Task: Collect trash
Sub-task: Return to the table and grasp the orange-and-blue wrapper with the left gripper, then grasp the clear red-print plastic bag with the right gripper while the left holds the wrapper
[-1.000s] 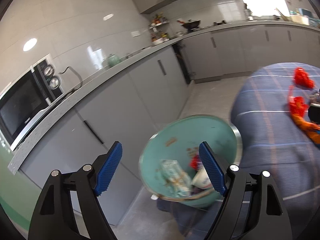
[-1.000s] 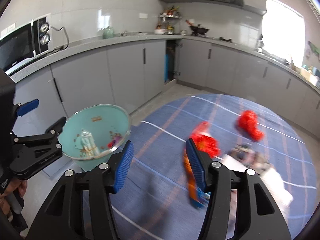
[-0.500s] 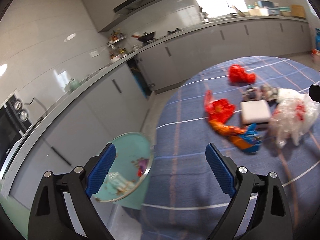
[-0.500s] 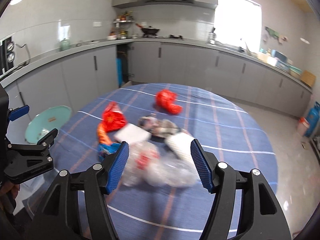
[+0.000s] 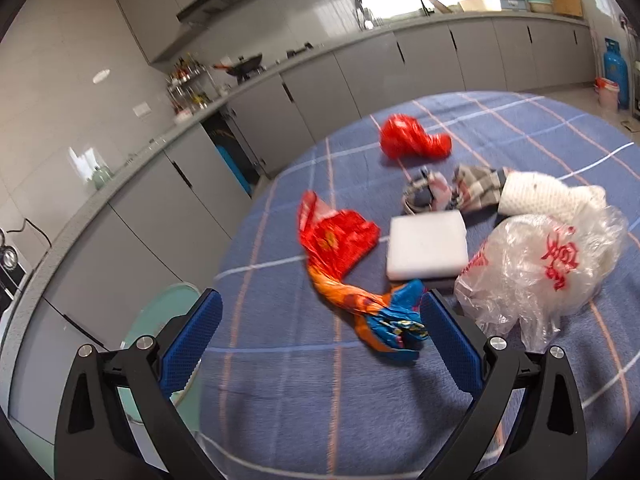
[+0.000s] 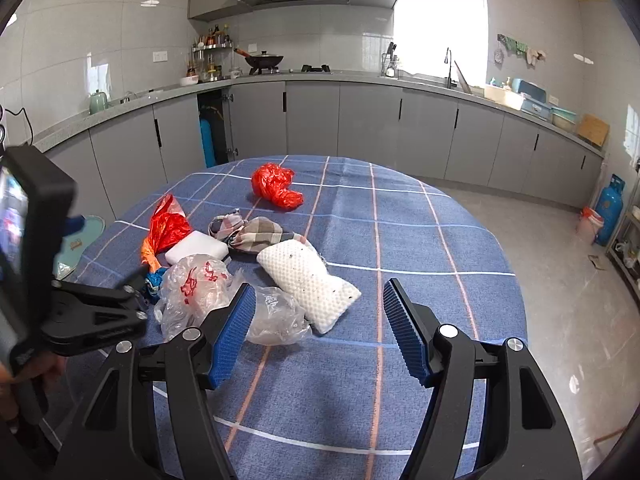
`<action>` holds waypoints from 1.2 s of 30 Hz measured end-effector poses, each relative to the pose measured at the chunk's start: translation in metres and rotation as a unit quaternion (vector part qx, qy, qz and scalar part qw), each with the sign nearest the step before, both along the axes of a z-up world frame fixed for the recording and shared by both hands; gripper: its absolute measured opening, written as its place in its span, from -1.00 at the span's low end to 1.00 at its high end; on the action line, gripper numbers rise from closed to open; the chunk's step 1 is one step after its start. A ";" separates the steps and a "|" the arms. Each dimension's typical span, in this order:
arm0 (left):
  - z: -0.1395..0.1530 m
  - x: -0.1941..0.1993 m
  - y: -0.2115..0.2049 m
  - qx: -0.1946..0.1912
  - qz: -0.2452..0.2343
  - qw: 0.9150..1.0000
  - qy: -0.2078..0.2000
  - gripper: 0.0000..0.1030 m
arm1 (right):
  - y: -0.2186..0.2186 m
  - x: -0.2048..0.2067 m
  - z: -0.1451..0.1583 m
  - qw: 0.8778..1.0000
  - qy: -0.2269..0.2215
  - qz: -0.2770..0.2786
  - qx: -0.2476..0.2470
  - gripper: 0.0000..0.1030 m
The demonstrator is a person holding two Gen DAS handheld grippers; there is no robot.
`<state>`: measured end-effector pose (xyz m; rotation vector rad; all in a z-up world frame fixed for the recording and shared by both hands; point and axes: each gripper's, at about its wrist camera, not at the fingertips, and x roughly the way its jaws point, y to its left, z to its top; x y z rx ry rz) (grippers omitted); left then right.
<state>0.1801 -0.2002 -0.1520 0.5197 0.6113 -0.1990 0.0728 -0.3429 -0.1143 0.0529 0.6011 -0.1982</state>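
Fingers (image 5: 450,344) of the left gripper (image 5: 316,340) are opening, empty, framing the orange-blue wrapper (image 5: 372,312) at frame centre, probably the next pickup. Right gripper (image 6: 318,330) gapes empty near the clear bag (image 6: 200,288). Teal bin (image 5: 160,320) waits lower left, beside the table (image 5: 280,400).

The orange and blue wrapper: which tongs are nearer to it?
Left. The left tongs, opening and empty, sit right in front of the wrapper. The right tongs, also empty, are off to its right, past the clear bag.
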 end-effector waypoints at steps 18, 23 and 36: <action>-0.014 -0.004 0.016 -0.041 -0.049 0.995 0.081 -0.74 | 0.009 -0.001 -0.011 1.000 0.005 0.015 -0.002 0.29; 0.002 -0.018 0.042 -0.051 -0.037 0.997 0.055 -0.79 | 0.010 -0.001 -0.010 1.000 0.002 0.016 0.001 0.29; 0.009 -0.035 0.085 -0.021 0.007 1.000 0.001 -0.79 | 0.047 0.022 -0.013 0.997 0.014 0.080 -0.004 0.29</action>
